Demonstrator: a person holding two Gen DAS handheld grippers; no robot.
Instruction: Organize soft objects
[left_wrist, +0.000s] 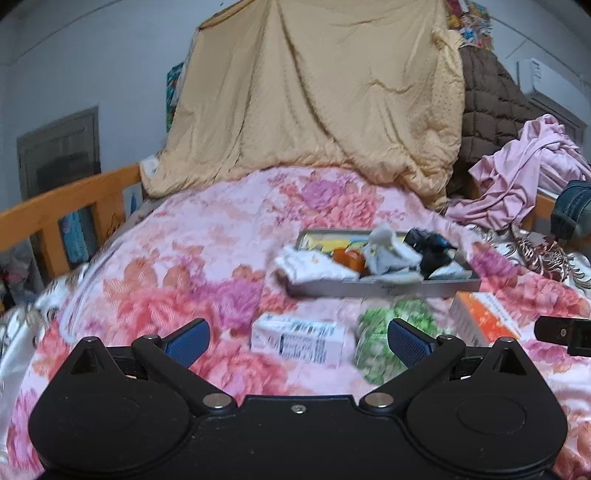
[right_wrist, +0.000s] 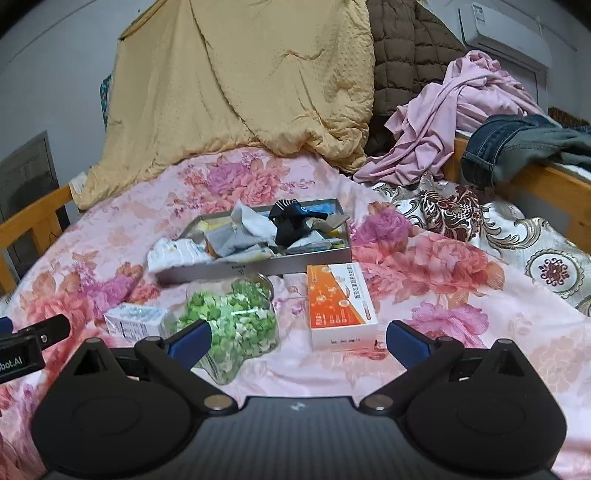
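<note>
A grey metal tray (right_wrist: 258, 264) lies on the floral bedspread and holds white, grey and black socks (right_wrist: 291, 221); a white sock (right_wrist: 173, 254) hangs over its left rim. The tray also shows in the left wrist view (left_wrist: 384, 288) with the socks (left_wrist: 391, 251). My left gripper (left_wrist: 297, 339) is open and empty above the bed, short of a small white box (left_wrist: 299, 341). My right gripper (right_wrist: 299, 343) is open and empty, near a clear star-shaped jar of green bits (right_wrist: 232, 325) and an orange-and-white box (right_wrist: 340, 306).
A yellow quilt (right_wrist: 240, 81), a brown padded coat (right_wrist: 406, 48), pink cloth (right_wrist: 454, 110) and jeans (right_wrist: 517, 144) pile at the back and right. Wooden bed rails (left_wrist: 66, 210) run along both sides. The left gripper's edge (right_wrist: 33, 339) shows in the right view.
</note>
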